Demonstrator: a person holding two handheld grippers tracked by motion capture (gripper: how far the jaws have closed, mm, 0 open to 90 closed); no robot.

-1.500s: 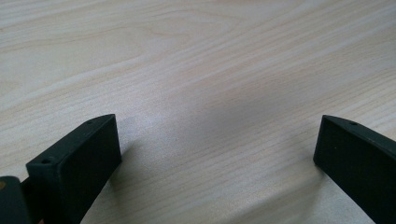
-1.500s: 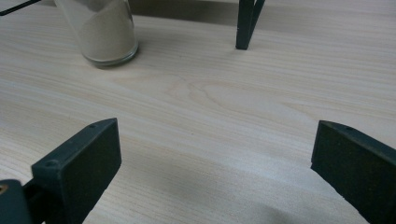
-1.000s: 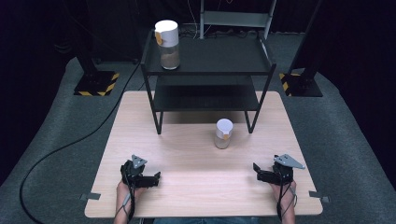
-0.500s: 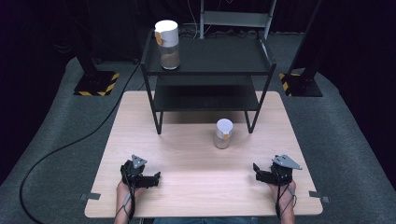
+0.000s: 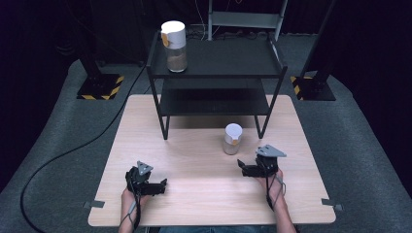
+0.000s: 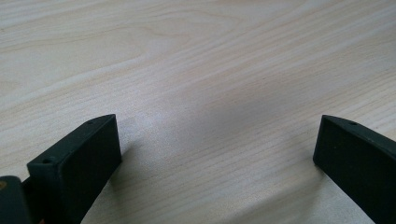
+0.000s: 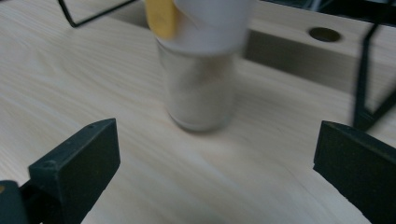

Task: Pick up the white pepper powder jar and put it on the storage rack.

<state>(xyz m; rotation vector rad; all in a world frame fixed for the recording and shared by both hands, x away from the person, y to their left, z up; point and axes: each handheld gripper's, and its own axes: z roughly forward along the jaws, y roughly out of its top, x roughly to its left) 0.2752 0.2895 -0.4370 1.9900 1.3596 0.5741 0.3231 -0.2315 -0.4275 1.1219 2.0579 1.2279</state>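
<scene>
On the wooden table (image 5: 204, 194) we hold both grippers low near its front edge. Our right gripper (image 5: 248, 170) has its jaws spread wide and points at a small jar (image 5: 232, 139) with a white lid, which stands upright on the table just ahead of it, near the foot of the black shelf (image 5: 218, 60). Nothing sits between those jaws. Our left gripper (image 5: 158, 186) is also spread wide over bare wood, well apart from the jar. A taller jar (image 5: 174, 40) stands on the shelf's top level.
</scene>
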